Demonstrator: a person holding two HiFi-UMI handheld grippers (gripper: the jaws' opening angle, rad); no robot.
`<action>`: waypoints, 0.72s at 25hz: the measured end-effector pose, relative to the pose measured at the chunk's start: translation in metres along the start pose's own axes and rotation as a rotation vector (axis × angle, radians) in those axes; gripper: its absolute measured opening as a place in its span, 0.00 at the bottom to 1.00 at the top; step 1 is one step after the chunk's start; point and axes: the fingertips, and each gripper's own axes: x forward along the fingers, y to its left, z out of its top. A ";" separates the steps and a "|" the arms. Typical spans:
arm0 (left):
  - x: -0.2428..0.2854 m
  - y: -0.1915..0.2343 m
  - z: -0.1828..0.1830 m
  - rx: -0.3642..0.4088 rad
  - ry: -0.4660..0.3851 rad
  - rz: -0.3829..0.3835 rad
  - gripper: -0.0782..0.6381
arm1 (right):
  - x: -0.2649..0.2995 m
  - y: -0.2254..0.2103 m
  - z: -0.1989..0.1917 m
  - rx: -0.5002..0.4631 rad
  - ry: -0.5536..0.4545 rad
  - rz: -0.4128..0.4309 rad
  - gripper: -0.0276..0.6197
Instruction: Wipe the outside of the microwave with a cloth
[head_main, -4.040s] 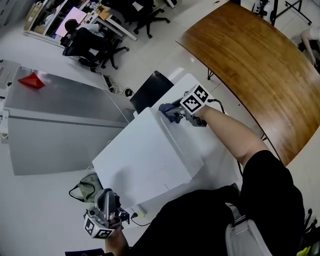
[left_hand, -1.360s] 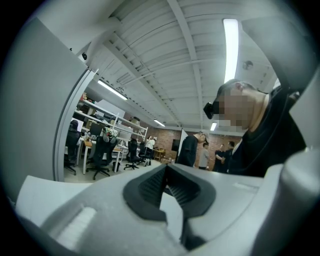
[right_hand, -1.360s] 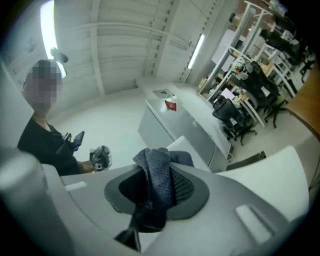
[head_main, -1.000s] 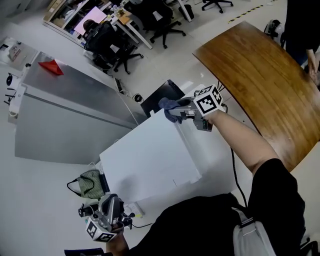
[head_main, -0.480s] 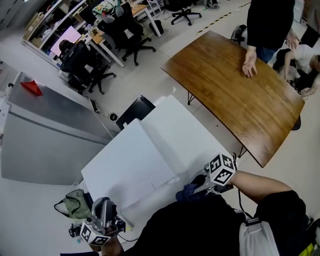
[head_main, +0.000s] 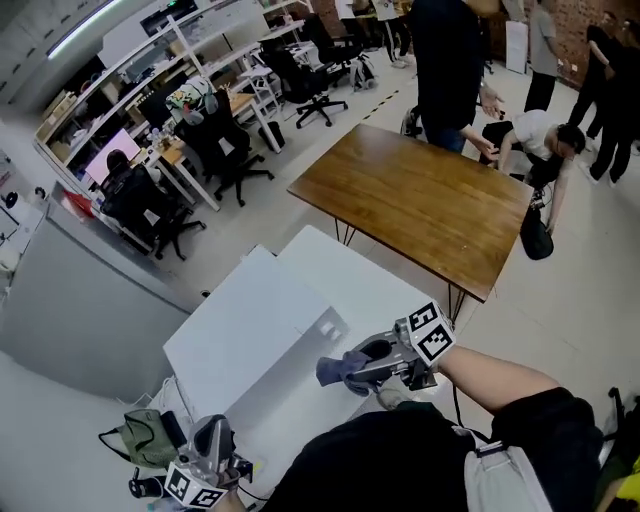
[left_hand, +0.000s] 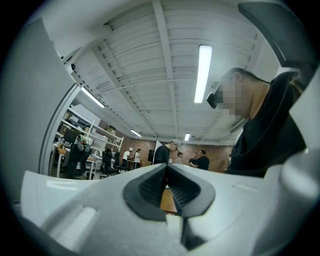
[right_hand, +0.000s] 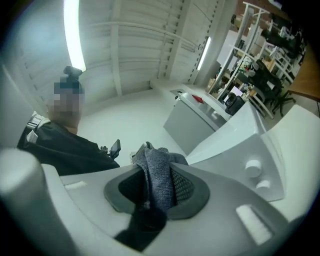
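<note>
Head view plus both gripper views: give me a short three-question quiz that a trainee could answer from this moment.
1. True or false: the right claw is shut on the blue-grey knitted cloth.
2. The left claw is: A) wide open; B) shut, empty; C) shut on a cable.
3. Which furniture stands beyond the white box-shaped microwave in the head view?
Key: 1 true; 2 B; 3 the brown wooden table.

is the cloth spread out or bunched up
Bunched up: the cloth is a crumpled wad pinched in the right gripper, with folds poking out past its tips.
</note>
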 end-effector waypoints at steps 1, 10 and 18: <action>-0.018 -0.011 -0.002 0.002 0.000 -0.013 0.12 | 0.007 0.018 -0.009 -0.019 -0.018 -0.019 0.19; -0.119 -0.102 0.002 -0.039 0.003 -0.027 0.11 | 0.040 0.146 -0.037 -0.179 -0.135 -0.165 0.19; -0.110 -0.193 0.010 0.051 -0.042 0.066 0.12 | -0.004 0.209 -0.016 -0.295 -0.137 -0.127 0.21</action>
